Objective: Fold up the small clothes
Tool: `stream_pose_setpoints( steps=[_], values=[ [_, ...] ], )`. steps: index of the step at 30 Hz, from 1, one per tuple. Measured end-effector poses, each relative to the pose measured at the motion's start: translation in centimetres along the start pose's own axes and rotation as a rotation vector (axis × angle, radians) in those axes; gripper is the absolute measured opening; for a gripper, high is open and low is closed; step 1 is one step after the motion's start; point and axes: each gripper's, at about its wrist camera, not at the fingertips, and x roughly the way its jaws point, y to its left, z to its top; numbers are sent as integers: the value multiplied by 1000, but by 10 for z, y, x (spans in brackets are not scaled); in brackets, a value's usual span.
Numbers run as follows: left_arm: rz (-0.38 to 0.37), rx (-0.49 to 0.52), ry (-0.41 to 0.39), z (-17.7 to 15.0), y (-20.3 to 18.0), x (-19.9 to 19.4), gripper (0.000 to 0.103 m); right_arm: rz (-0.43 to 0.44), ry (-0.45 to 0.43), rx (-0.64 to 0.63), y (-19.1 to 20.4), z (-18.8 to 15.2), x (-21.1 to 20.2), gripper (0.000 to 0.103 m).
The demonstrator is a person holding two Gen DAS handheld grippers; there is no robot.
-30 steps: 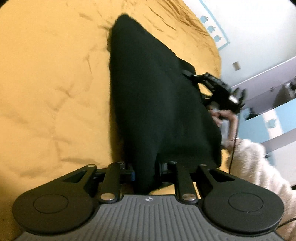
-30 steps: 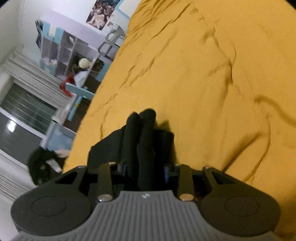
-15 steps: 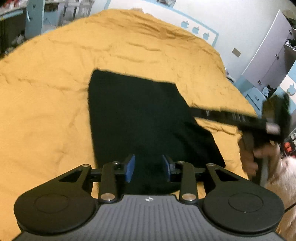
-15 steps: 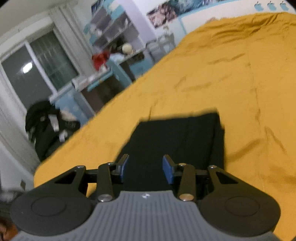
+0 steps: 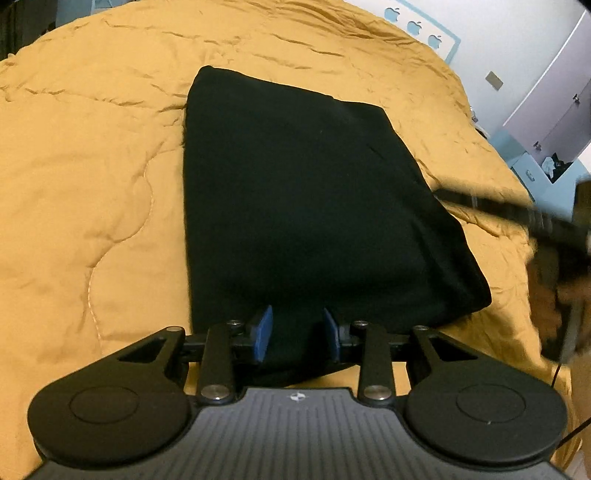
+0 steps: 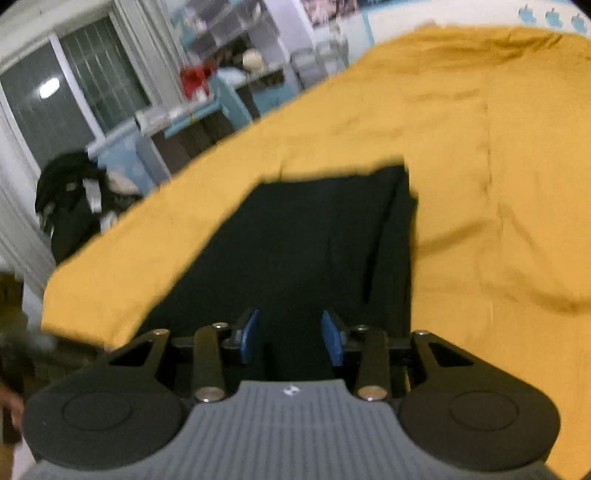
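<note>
A black garment (image 5: 303, 206) lies folded flat on the yellow quilt (image 5: 92, 166). My left gripper (image 5: 297, 334) hovers over its near edge, open, blue pads apart and not pressing the cloth. At that view's right edge my right gripper (image 5: 550, 221) shows as a dark blur with a hand under it, beside the garment's right side. In the right wrist view the same garment (image 6: 314, 243) spreads ahead on the quilt (image 6: 498, 184). The right gripper (image 6: 291, 336) is above its near part with its jaws opening, and only flat cloth lies below the gap.
The quilt's left edge (image 6: 122, 258) drops off to the floor. Beyond it stand a dark bag on a chair (image 6: 70, 199), blue shelves (image 6: 229, 85) and a window (image 6: 74, 96). A wall with apple decals (image 5: 417, 26) and cupboards (image 5: 546, 110) lie past the bed's far right.
One second ago both grippers were shut on the bunched, lifted garment. Both have let go and opened; the garment now lies flat, and the right gripper has swung away to its side.
</note>
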Motion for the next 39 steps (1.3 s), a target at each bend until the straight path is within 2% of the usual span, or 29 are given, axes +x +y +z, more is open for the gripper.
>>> stream_pose_setpoints(
  steps=[2, 4, 5, 9, 10, 12, 13, 14, 15, 17, 19, 23, 24, 27, 30, 32, 34, 36, 39],
  values=[
    [2, 4, 0, -2, 0, -2, 39, -44, -51, -35, -4, 18, 18, 43],
    [5, 13, -5, -5, 1, -3, 39, -107, -65, -44, -14, 37, 44, 54],
    [5, 17, -7, -7, 1, -3, 39, -138, -71, -35, -21, 45, 57, 54],
    [4, 26, -18, -13, 3, -4, 40, -244, -68, 92, -64, 66, 104, 59],
    [1, 23, -18, -14, 4, -4, 40, -241, -70, 141, -73, 69, 111, 59],
    [-10, 11, -18, -14, 6, -5, 40, -162, -81, 243, -92, 71, 119, 59],
    [-17, 3, -17, -14, 8, -5, 40, -119, -75, 280, -97, 72, 122, 49],
    [-24, -2, -16, -15, 10, -5, 40, -70, -55, 310, -101, 72, 128, 36],
    [-28, -6, -14, -15, 11, -5, 40, -55, -37, 319, -102, 73, 132, 17],
    [-38, -14, -14, -15, 14, -5, 40, -71, -53, 308, -98, 77, 130, 13],
    [-42, -17, -17, -15, 14, -6, 40, -107, -92, 265, -89, 85, 125, 4],
    [-34, -5, -22, -16, 12, -3, 40, -179, 17, 237, -99, 79, 154, 7],
    [-33, -7, -21, -16, 11, -3, 40, -190, 13, 214, -97, 77, 154, 10],
    [-41, -3, -11, -15, 11, -5, 42, -214, -30, 228, -95, 78, 133, 38],
    [-64, -31, -14, -10, 14, -16, 42, -104, -65, 266, -82, 71, 75, 37],
    [-56, -51, -41, -10, 16, -29, 42, -71, -56, 210, -61, 60, 30, 38],
    [-39, -65, -75, -13, 17, -43, 42, -80, -29, 122, -35, 36, -18, 42],
    [-35, -88, -109, -18, 21, -56, 42, -90, -8, 85, -16, 9, -49, 48],
    [-20, -136, -146, -21, 31, -70, 42, -145, 25, 51, 3, -34, -77, 49]
  ],
)
